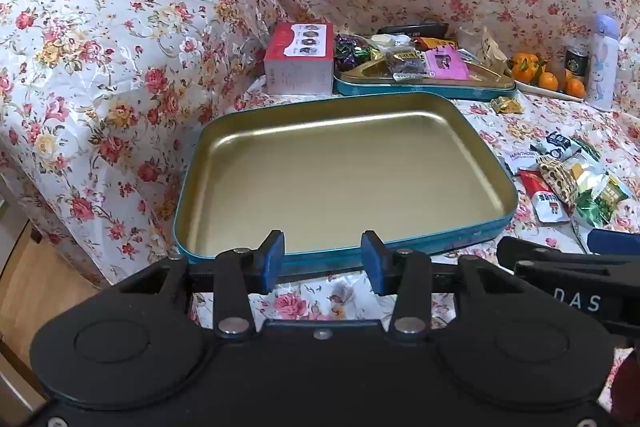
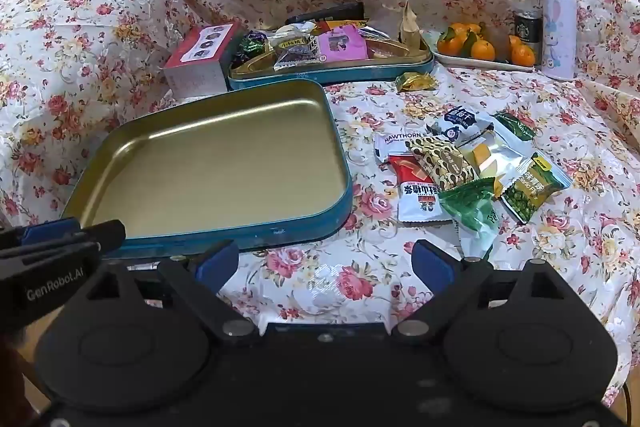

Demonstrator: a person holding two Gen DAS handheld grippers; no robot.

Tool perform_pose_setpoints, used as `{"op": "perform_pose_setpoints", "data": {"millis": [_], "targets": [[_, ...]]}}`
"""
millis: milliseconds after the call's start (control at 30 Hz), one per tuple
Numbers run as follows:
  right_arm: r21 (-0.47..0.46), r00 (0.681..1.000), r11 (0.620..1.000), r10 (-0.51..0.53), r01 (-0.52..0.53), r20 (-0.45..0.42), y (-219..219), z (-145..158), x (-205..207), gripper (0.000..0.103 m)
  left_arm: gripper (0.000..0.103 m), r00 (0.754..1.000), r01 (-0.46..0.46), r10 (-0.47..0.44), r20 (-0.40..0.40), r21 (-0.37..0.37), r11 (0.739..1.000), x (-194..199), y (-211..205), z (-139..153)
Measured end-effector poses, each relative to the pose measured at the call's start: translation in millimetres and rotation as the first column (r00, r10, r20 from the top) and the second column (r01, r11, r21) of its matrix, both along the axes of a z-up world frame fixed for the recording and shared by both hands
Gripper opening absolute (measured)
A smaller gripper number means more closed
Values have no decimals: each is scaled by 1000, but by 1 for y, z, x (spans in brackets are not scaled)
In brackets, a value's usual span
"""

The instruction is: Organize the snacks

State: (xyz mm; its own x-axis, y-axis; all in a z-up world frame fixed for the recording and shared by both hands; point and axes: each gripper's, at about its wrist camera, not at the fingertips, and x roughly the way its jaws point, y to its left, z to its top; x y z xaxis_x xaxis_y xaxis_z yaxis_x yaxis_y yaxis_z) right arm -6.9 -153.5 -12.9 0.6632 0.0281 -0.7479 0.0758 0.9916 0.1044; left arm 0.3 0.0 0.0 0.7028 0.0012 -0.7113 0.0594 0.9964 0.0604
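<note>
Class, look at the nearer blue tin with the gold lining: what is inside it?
Nothing shows inside the nearer tin: only its bare gold floor. The left gripper hides a little of its near wall.

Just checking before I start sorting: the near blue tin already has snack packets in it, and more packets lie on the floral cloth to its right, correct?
Not quite. The near blue tin is empty, as the right wrist view shows; only the far tin holds snacks. The loose packets do lie on the floral cloth to its right.

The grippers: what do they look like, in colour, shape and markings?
Both are black. The left gripper and right gripper each have two blue fingers on black links with silver pivot pins, over a body with two round discs. White lettering shows on their sides: "GenRobot.AI" on the left, "DAS" on the right.
</note>
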Motion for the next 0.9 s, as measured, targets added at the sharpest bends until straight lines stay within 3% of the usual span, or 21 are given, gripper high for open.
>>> {"op": "perform_pose_setpoints", "data": {"millis": [900], "targets": [[10,1000,1000,7,-7,-4,1,0,-2,98,52,1000,-9,9,-8,-17,1000,0,-1,-1]]}}
